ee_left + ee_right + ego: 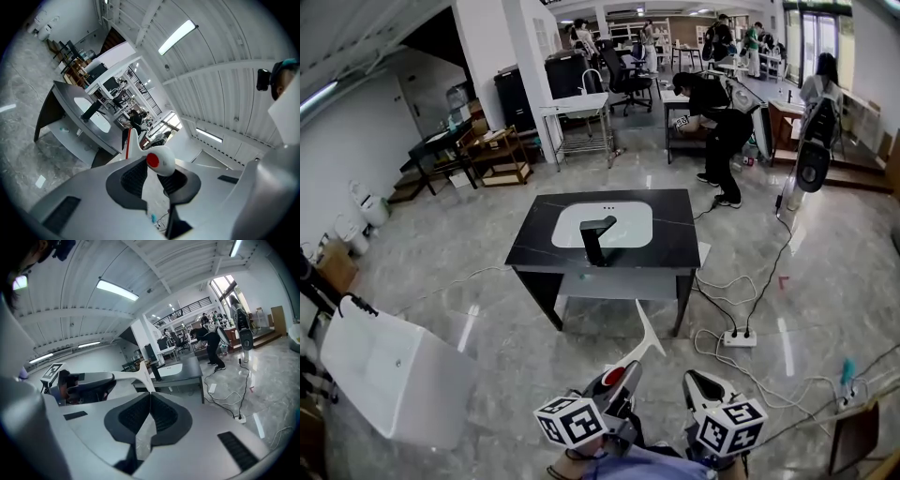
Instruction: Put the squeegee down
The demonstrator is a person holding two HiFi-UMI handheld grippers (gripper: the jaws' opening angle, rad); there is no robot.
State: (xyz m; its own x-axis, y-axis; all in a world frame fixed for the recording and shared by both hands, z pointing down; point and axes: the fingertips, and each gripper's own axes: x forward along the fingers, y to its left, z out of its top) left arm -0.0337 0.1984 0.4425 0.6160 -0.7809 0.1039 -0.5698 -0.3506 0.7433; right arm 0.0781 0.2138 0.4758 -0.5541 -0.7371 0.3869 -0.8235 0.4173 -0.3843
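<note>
Gripping squeegee (161, 160): left tool (622, 375) | right tool (150, 398): closed, empty | white basin (630, 217): black faucet (596, 240) at front rim

The head view's bottom edge cuts off the left tongs (617, 377) and the right tongs (695, 381) just behind their marker cubes. I can't follow the squeegee (641, 343) handle. It disappears between the left tongs' jaws, and how far back it runs I can't tell. In the left gripper view the squeegee's rounded end covers most of its blade. Only a thin strip shows above it. On the shelf (623, 286) beneath the tabletop (667, 239) lie a few small bits too tiny for me to name. A black stand (317, 286) is cropped by the left edge. The people far back are too small to make out.
</note>
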